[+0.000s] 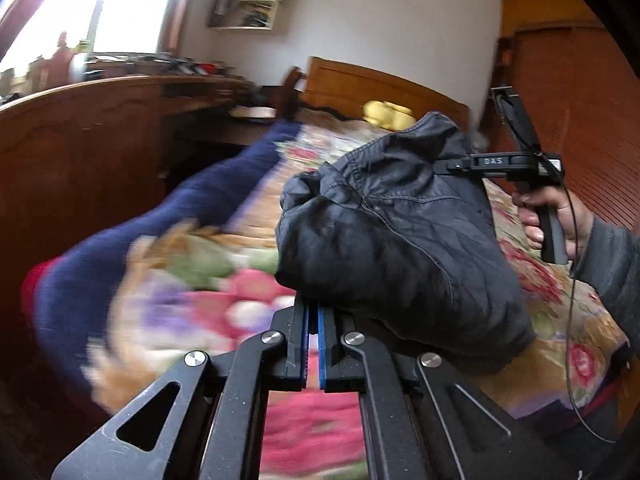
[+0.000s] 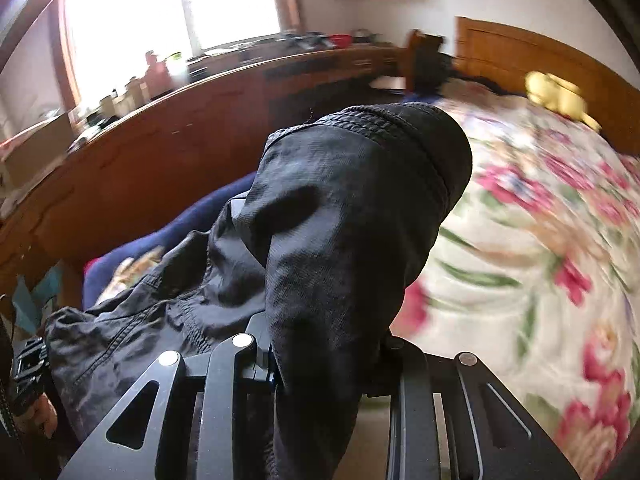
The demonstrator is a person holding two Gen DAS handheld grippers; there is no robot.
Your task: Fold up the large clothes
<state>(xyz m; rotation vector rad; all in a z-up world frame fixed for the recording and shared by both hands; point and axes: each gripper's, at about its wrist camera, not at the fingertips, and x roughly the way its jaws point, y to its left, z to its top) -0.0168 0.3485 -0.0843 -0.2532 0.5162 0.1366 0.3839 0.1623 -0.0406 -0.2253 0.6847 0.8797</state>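
Observation:
A large black garment (image 1: 400,236) hangs in the air over the bed with its floral cover (image 1: 192,300). My left gripper (image 1: 313,312) has its blue-padded fingers (image 1: 305,336) nearly together, with the garment's lower edge at the tips; whether it pinches the cloth is unclear. My right gripper (image 1: 444,166) shows in the left wrist view, shut on the garment's upper edge, held by a hand. In the right wrist view the garment (image 2: 352,220) drapes over my right gripper (image 2: 320,344) and hides its fingertips. The left gripper (image 2: 28,368) shows at the lower left edge.
A dark wooden dresser (image 1: 92,148) with clutter on top runs along the left of the bed. A navy blanket (image 1: 192,208) lies along the bed's left side. A wooden headboard (image 1: 380,88) and a yellow item (image 1: 386,114) are at the far end. A bright window (image 2: 160,4) is behind.

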